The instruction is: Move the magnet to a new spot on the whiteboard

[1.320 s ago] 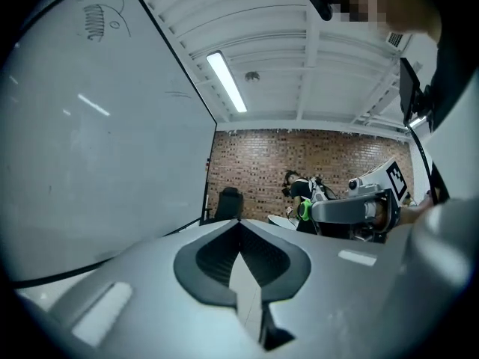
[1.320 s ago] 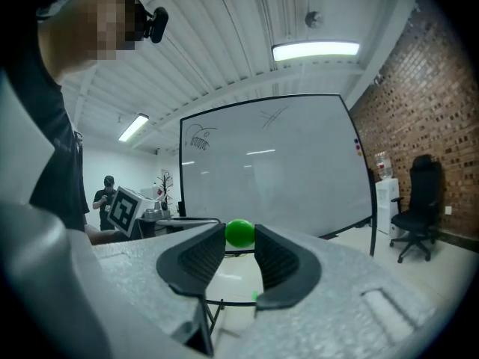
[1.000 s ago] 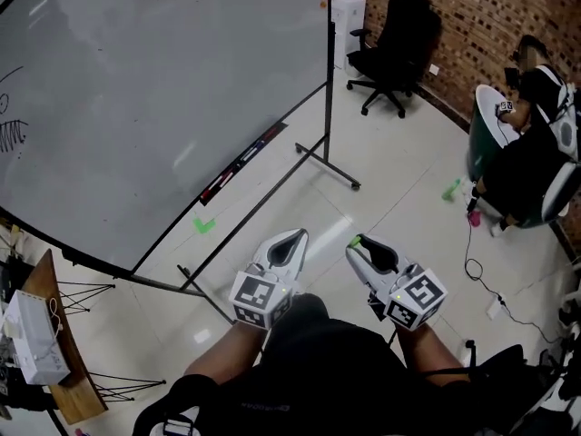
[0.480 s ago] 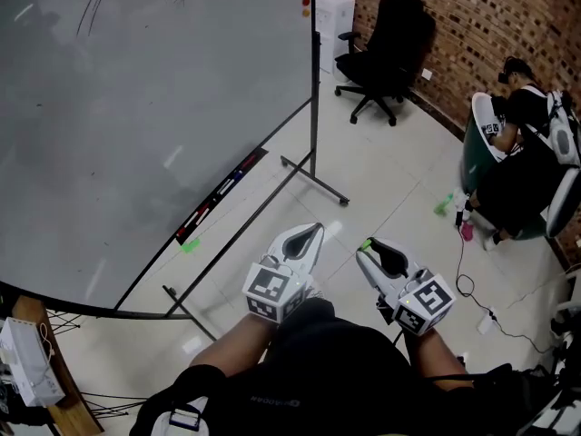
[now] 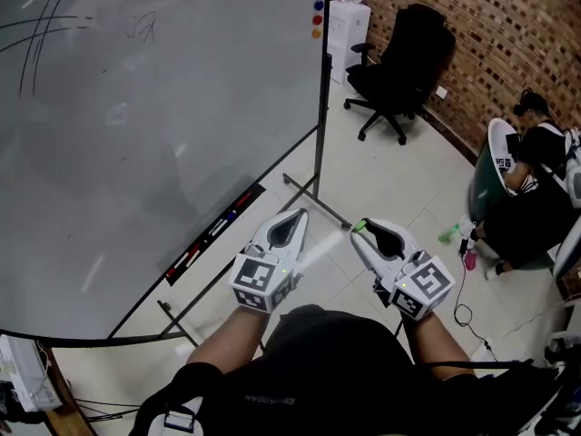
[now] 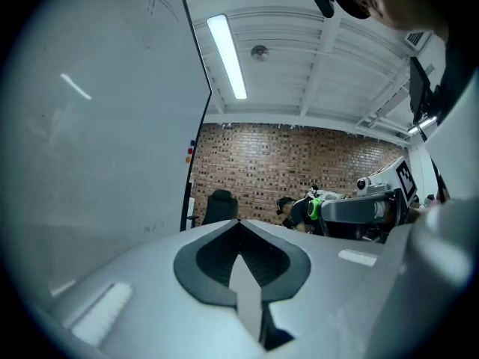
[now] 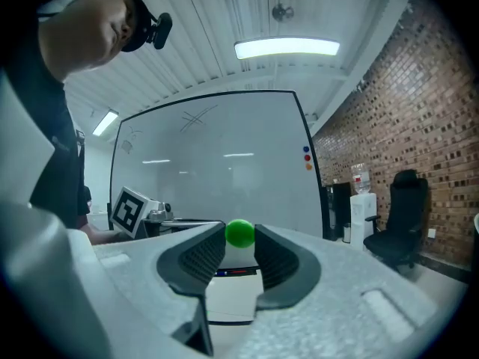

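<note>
Right gripper [image 5: 362,229] pinches the ball-round green magnet [image 7: 239,232] between its tips.

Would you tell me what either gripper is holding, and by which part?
The right gripper pinches the green magnet by its sides, at the tips of its fingers; the left gripper holds nothing.

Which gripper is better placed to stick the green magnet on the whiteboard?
Right. The right gripper holds the small green round magnet at its jaw tips; the left gripper is shut and empty, though nearer the large white whiteboard.
</note>
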### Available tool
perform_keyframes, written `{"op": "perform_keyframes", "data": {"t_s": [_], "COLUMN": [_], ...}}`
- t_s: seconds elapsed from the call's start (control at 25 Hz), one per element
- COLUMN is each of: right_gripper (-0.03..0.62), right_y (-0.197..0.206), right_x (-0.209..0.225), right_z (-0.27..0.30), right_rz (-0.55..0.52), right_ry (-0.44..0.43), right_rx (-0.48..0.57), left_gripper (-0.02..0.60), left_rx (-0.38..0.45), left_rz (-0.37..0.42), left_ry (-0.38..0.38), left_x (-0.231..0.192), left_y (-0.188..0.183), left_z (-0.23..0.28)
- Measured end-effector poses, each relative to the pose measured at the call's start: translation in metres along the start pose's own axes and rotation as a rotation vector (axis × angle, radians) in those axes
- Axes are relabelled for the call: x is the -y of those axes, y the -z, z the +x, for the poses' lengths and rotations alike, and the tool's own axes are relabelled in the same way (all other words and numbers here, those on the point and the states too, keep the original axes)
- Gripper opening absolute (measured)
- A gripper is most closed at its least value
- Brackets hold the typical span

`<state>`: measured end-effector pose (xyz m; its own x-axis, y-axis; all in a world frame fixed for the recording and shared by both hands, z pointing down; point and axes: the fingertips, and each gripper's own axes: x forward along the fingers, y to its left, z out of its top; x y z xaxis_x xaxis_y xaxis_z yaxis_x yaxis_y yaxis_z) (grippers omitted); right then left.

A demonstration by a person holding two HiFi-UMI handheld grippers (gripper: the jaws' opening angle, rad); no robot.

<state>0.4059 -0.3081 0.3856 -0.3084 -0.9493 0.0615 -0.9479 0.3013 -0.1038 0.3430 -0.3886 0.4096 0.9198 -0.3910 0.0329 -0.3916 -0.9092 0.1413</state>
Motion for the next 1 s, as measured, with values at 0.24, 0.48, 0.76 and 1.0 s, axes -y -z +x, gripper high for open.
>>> {"op": "perform_keyframes", "data": {"t_s": [0.24,0.48,0.76,1.0], "right_gripper": [0.109,0.109,0.109,0.109], "right_y": [-0.013,-0.035,-0.080,-0.106], "right_x": [0.052,0.105,0.185,0.255], "right_z": [0.051,0.101,0.168,0.227], "right_rz": [-0.004,-0.036,-0.128,-0.205], "right_ry": [-0.027,-0.094,-0.200,-0.216], "right_rx": [0.009,0.043,0.082,0.086], "left_gripper": [0.015,0.015,0.015,0.015], "left_rx": [-0.015,-0.012,-0.020,0.022], "left_rz": [0.002,-0.015,-0.052,-0.039], "left_ry": [-0.052,-0.179,-0.440,-0.549], "left_x": [-0.029,-0.057,-0.094,-0.092], "left_y": [-0.011,-0.018,-0.005,-0.029], "left_z": [0.027,0.040,0.063,0.117]}}
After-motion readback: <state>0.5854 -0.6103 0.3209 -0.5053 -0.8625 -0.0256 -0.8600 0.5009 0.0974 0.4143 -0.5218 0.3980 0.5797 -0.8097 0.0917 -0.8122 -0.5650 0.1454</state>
